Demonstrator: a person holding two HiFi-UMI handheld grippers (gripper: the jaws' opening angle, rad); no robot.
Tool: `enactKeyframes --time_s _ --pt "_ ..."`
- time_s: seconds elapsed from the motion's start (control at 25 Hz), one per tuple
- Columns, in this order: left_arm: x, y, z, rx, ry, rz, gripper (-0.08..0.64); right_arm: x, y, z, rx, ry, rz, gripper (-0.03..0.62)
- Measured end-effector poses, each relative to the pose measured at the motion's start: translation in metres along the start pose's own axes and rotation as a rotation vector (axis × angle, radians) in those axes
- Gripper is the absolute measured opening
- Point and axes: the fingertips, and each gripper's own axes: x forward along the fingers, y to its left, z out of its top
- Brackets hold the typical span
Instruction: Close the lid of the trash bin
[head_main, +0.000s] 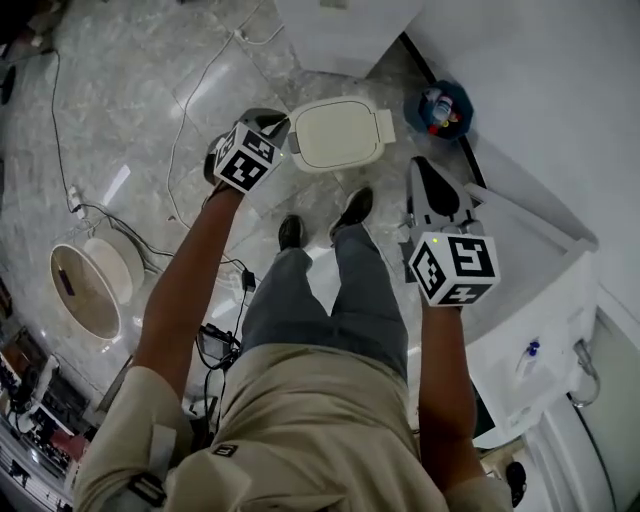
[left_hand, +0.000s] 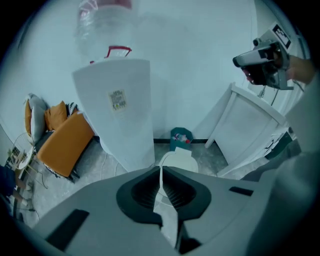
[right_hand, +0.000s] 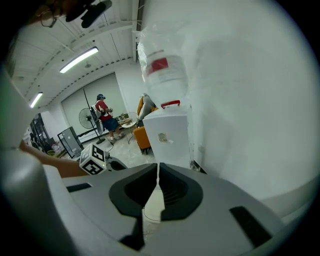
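**Trash bin** (head_main: 338, 133): cream, on the floor just beyond the person's feet, close to the far wall. The lid appears to lie flat on it.

**Left tool** (head_main: 272, 124): jaws together, nothing held. It is just beside the bin's left edge; contact cannot be told.

**Right tool** (head_main: 424, 170): jaws together, empty, well to the right of the bin.

**Handling note:** if the lid is not fully seated, the closed left tips should press straight down on its middle. A gentle push is advised, since a light bin could skid or tip.
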Motion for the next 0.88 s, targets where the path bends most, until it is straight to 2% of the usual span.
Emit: enactKeyframes --time_s 0.36,0.56,0.88 --pt "-0.140 -0.009 0.087 0.077 -0.205 0.015 0.031 -0.048 0.045 0.073 -0.082 -0.058 0.005 0.026" --pt "-0.222 -0.017 0.119 0.102 -0.321 0.032 0.031 -0.078 0.072 0.105 -0.112 -0.096 0.011 0.025" --pt "-0.344 -0.024 0.161 0.125 -0.514 0.073 0.031 -0.145 0.108 0.160 -0.149 -0.228 0.015 0.025"
